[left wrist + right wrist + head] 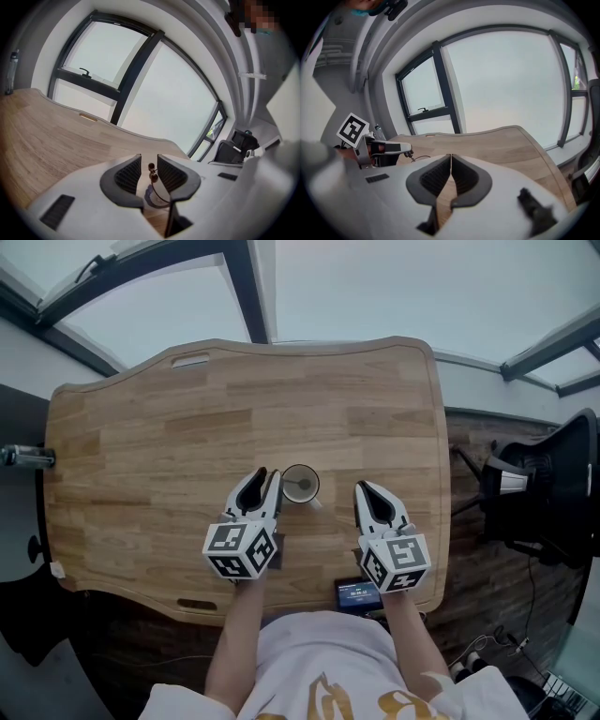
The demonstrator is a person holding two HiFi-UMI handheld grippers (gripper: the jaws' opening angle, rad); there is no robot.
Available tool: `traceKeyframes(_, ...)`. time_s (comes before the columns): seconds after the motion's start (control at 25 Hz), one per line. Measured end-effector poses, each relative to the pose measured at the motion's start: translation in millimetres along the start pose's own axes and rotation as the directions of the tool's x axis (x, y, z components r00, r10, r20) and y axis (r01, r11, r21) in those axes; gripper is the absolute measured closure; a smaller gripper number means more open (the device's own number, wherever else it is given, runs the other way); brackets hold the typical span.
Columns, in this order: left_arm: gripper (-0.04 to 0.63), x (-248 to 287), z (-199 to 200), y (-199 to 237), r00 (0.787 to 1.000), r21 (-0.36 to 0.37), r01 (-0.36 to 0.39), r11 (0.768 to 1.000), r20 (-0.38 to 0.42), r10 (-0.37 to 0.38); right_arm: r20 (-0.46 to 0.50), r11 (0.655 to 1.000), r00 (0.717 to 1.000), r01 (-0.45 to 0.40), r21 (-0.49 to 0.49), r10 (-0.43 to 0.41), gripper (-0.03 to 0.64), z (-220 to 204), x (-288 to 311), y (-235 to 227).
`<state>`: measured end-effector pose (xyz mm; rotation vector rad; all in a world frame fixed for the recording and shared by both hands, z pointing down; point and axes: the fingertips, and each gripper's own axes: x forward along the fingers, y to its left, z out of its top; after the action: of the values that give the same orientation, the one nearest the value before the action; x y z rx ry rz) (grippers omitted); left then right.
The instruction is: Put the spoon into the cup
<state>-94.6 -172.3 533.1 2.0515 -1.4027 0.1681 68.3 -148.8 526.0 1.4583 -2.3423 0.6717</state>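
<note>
Right tongs together, empty, over wooden table.

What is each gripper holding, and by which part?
Nothing appears gripped. The left gripper's jaws stand apart around the beaded handle tip of the spoon, with a gap on one side; the spoon stands in the cup. The right gripper is shut and empty.

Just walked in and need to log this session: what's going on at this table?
A person works two handheld grippers over a wooden table. The left gripper sits right at the cup, its jaws slightly apart around the spoon near the top of its handle. The spoon appears to stand in the cup already. The right gripper hovers beside the cup, jaws together and empty.
</note>
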Motion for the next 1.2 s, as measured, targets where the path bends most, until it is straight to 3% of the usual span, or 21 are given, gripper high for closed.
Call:
traceKeyframes(0.28,0.501,-11.2,14.0,-3.2,0.999,0.036,-0.014,0.999,0.051,0.012,0.025,1.000,1.000,-0.001,-0.016,0.001,0.584,9.9,-7.5,5.4)
traceKeyframes(0.6,0.560,-31.5,27.3,-7.7,0.995,0.102,-0.044,0.994,0.096,0.035,0.068,0.999,0.998,-0.001,-0.042,0.004,0.584,24.7,-21.8,17.1)
traceKeyframes(1.2,0.580,-75.7,33.1,-34.8,0.992,0.213,-0.049,0.976,0.126,0.022,0.168,0.995,0.986,0.029,-0.093,-0.013,0.584,42.0,-67.7,42.3)
